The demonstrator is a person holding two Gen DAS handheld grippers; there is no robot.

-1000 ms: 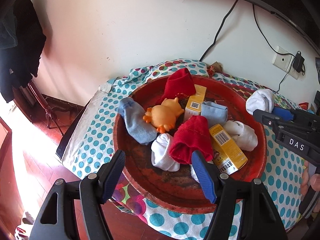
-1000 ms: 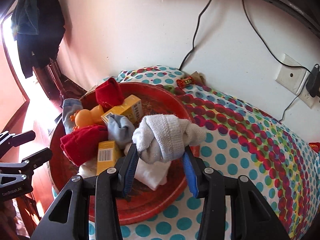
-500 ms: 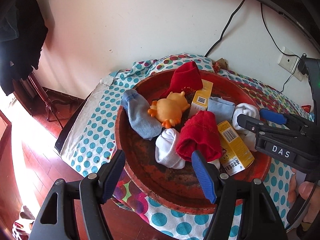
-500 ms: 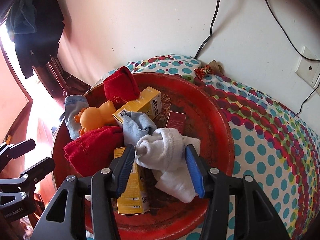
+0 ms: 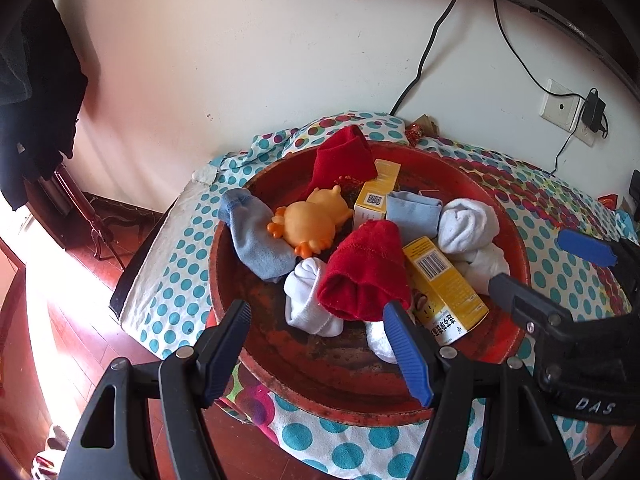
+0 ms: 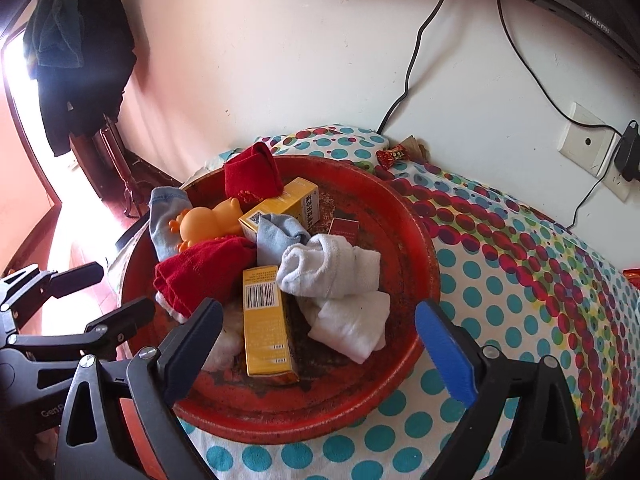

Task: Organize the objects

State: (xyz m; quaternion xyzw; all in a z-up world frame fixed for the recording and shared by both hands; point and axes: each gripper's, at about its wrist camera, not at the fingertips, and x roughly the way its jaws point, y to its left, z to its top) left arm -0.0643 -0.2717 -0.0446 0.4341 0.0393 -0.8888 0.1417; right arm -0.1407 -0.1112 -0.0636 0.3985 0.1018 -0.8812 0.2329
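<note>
A round red tray sits on a polka-dot cloth. It holds red socks, a blue sock, an orange rubber toy and two yellow boxes. A rolled white sock lies free in the tray on other white socks. My right gripper hovers over the tray's near side, its jaws opening wide with nothing pressed between the pads. My left gripper stands open and empty over the tray's near-left rim.
A small red box lies on the tray floor. A candy wrapper rests by the wall behind the tray. A wall socket and cables are at right. Dark clothes hang at left above a wooden floor.
The right gripper brought the rolled white sock over the tray, opened and drew back, leaving the sock in the tray. The left gripper stayed open and almost still.
</note>
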